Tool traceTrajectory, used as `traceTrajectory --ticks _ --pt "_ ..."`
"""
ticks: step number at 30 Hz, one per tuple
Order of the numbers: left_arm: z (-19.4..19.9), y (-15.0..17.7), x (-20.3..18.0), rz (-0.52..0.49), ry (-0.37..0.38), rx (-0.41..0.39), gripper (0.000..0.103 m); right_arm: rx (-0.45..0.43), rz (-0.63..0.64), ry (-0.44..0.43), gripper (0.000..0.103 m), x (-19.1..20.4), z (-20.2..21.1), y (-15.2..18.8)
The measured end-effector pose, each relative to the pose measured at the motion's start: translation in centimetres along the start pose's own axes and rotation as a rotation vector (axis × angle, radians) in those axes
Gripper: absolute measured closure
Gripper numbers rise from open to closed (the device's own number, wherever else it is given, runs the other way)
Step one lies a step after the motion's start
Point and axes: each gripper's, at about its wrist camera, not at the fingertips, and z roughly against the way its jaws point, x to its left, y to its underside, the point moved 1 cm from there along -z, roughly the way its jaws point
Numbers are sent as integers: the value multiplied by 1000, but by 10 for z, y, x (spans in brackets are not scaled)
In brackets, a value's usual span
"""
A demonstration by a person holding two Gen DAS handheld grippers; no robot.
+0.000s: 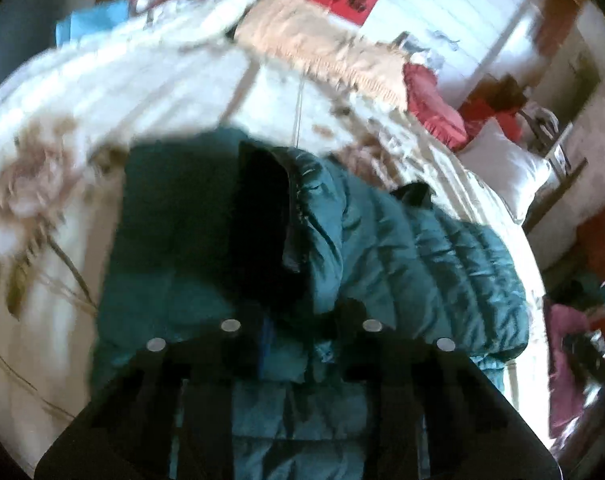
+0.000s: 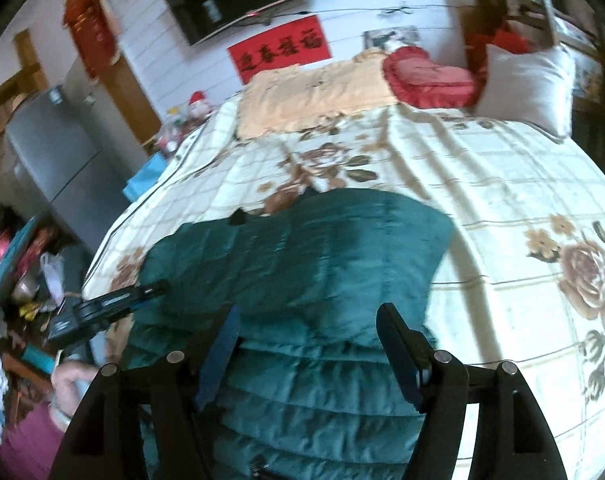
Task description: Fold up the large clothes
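A teal quilted down jacket point(image 2: 302, 272) lies on the floral bedspread point(image 2: 482, 184). In the left wrist view the jacket point(image 1: 414, 248) fills the middle, with a dark lining fold point(image 1: 262, 216) raised in front of the camera. My left gripper point(image 1: 298, 328) sits against the jacket fabric; the blur and dark cloth hide its fingertips. It also shows in the right wrist view point(image 2: 114, 304) at the jacket's left edge. My right gripper point(image 2: 308, 320) is open, its fingers point(image 2: 398, 344) spread just above the jacket's folded near part.
A peach blanket point(image 2: 318, 92), a red cushion point(image 2: 426, 76) and a white pillow point(image 2: 526, 80) lie at the head of the bed. A fridge point(image 2: 58, 148) and cluttered items point(image 2: 18, 264) stand left of the bed.
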Motion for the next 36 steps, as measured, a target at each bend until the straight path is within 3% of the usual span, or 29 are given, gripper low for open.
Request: traceTrajectory --ticks 4,11,17,19,21,23,27,30,32,36 --pt "24 -10 14 -5 0 -64 82 -2 -8 29 35 -1 -18 -8" --pt "-3 4 53 72 -39 20 82 50 36 47 36 20 -74 -12" --pt "-11 16 56 64 -30 32 81 151 80 152 38 25 -138 3" --pt "-10 16 52 49 -29 30 78 142 117 192 38 27 -148 10" --pt "-9 15 50 42 -43 34 61 141 146 221 38 29 -150 12" --pt "-6 14 49 28 -50 39 51 145 148 225 38 29 -148 11" --pt "20 11 45 -5 -51 -25 49 86 132 201 39 31 -114 3" --pt "38 4 40 -25 -53 -97 32 23 148 199 38 35 -92 -4" --pt "42 -2 33 -44 -51 -130 29 16 164 223 37 36 -88 -11" --pt "19 -11 24 -59 -98 -98 29 3 144 263 36 30 -97 -27"
